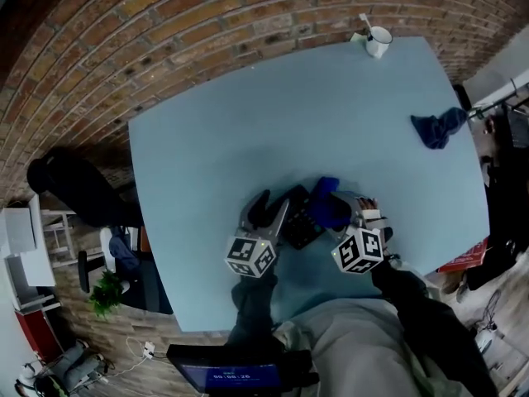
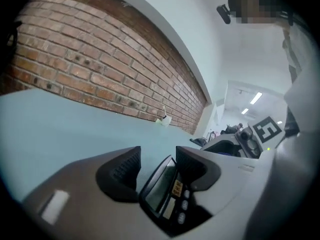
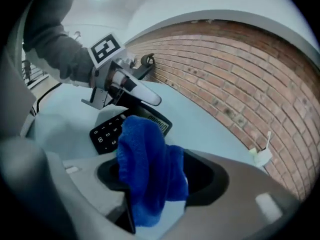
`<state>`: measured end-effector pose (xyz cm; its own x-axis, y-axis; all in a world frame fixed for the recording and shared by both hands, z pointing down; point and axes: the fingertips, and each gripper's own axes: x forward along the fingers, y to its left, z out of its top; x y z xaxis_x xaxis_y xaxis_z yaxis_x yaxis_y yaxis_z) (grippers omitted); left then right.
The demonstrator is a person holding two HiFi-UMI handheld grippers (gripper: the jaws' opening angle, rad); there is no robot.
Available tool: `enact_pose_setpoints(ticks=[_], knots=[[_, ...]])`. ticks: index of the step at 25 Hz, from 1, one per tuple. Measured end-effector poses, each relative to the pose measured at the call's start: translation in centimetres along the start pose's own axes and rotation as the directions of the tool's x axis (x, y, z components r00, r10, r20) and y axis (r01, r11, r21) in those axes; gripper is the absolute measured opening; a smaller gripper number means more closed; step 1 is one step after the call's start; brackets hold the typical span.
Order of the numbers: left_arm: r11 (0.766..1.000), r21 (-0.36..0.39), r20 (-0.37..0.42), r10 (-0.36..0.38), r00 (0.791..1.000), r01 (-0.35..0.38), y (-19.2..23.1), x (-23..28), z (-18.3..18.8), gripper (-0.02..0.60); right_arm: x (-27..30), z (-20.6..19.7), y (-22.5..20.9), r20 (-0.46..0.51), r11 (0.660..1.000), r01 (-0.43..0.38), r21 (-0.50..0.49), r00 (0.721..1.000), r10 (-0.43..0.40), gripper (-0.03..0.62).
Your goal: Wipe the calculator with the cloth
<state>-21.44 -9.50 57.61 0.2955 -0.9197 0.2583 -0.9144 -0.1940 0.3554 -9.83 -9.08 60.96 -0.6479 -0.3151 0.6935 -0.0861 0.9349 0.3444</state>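
The head view gave us the layout only: the calculator [image 1: 297, 219] lay on the pale blue table [image 1: 215, 139] close to the near edge, between the two grippers. How the jaws stood we read elsewhere. In the left gripper view, the left gripper [image 2: 157, 159] had its jaws partly closed on the calculator's display end, which sat tilted between the pads. In the right gripper view, the right gripper [image 3: 159, 176] was clamped on a bright blue cloth [image 3: 147, 169], bunched and spilling out of the jaws just in front of the number keys. We could not tell whether it touched them. From overhead that cloth covered the calculator's right side, so the keypad showed clearly only in the right gripper view. Farther off, a white mug [image 1: 378, 41] stood at the table's far edge by the brick wall [image 1: 165, 23]. A darker cloth [image 1: 438, 127] lay crumpled near the right edge, well apart from the calculator.
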Motion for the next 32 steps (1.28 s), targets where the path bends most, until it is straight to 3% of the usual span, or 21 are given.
enact_pose_setpoints(ticks=[2,6,8,10,13,15,17,20,22,26,32], knots=[[0.999,0.022,0.008,0.029,1.0,-0.029,0.5,-1.3,0.6,0.223,-0.6,-0.4,0.1,-0.018,0.999,-0.023,0.038,1.0,0.024,0.296],[0.993,0.012,0.063,0.116,0.991,-0.117,1.8,-6.2,2.4,0.227,-4.3,-2.4,-0.7,-0.025,0.989,-0.031,0.147,0.999,0.035,0.308],[0.989,-0.013,0.113,0.151,0.982,-0.15,1.8,-9.0,3.1,0.227,-7.0,-3.7,-1.3,0.011,0.962,-0.043,0.271,0.999,0.042,0.308],[0.984,-0.046,0.165,0.175,0.971,-0.17,1.2,-12.0,3.2,0.224,-9.8,-4.5,-1.4,0.087,0.911,-0.072,0.407,0.995,0.04,0.308],[0.975,-0.105,0.237,0.217,0.947,-0.197,-0.1,-17.2,2.8,0.141,-13.8,-3.8,-0.8,0.225,0.843,-0.078,0.532,0.973,-0.051,0.295],[0.964,-0.156,0.272,0.249,0.93,-0.213,-1.4,-19.8,2.9,0.045,-16.1,-2.4,-0.3,0.297,0.821,-0.067,0.567,0.946,-0.127,0.241],[0.958,-0.192,0.298,0.265,0.917,-0.214,-2.9,-21.4,3.0,0.0,-17.8,-0.5,0.6,0.371,0.795,-0.092,0.6,0.912,-0.174,0.158],[0.959,-0.22,0.334,0.247,0.91,-0.18,-5.4,-22.9,3.0,0.0,-18.8,2.5,2.2,0.478,0.726,-0.192,0.661,0.853,-0.21,0.035],[0.961,-0.238,0.347,0.219,0.912,-0.14,-7.0,-23.3,2.9,0.0,-18.7,4.0,3.2,0.52,0.694,-0.24,0.678,0.825,-0.223,0.002],[0.963,-0.259,0.358,0.164,0.919,-0.071,-8.8,-23.6,3.3,0.001,-17.7,5.9,5.1,0.54,0.677,-0.28,0.68,0.817,-0.204,0.002],[0.967,-0.255,0.334,0.096,0.938,-0.008,-9.9,-22.3,2.9,0.0,-17.5,5.8,7.2,0.521,0.67,-0.277,0.689,0.832,-0.192,0.002]])
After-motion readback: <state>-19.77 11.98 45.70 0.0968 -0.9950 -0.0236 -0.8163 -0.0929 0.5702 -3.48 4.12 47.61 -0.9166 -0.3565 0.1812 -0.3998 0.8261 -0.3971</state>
